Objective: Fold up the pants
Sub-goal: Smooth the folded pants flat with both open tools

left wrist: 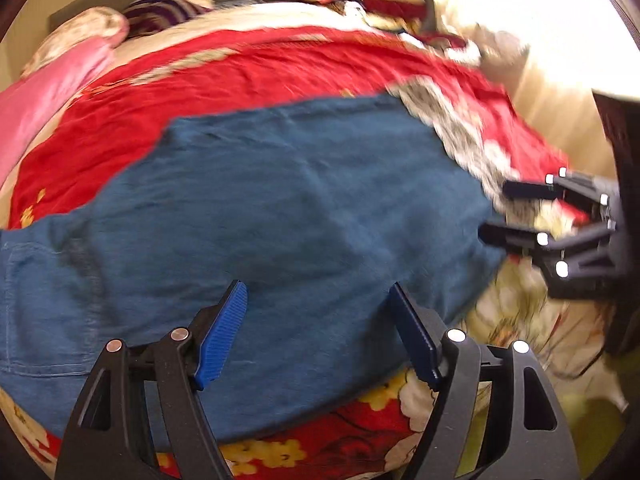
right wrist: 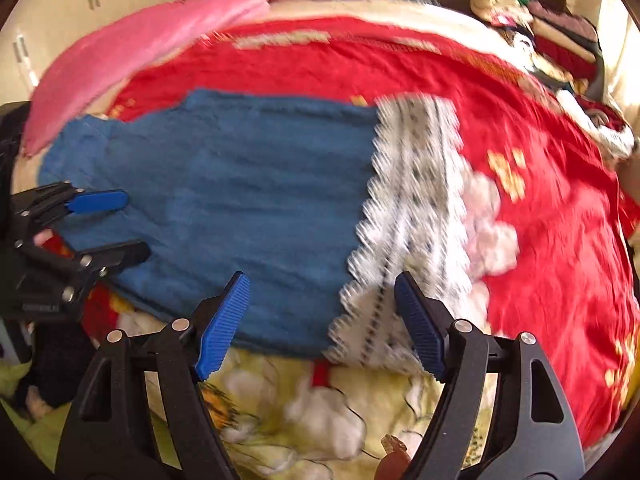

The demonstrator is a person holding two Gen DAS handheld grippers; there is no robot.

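The blue pants lie flat on the red bedspread, their white lace-trimmed cuffs toward the right in the right wrist view. The left gripper hangs over the pants with its fingers apart and nothing between them. The right gripper hangs over the cuff end, fingers apart too, holding nothing. Both views are blurred. The waist end is cut off in the left view. A pink blanket lies beyond the pants.
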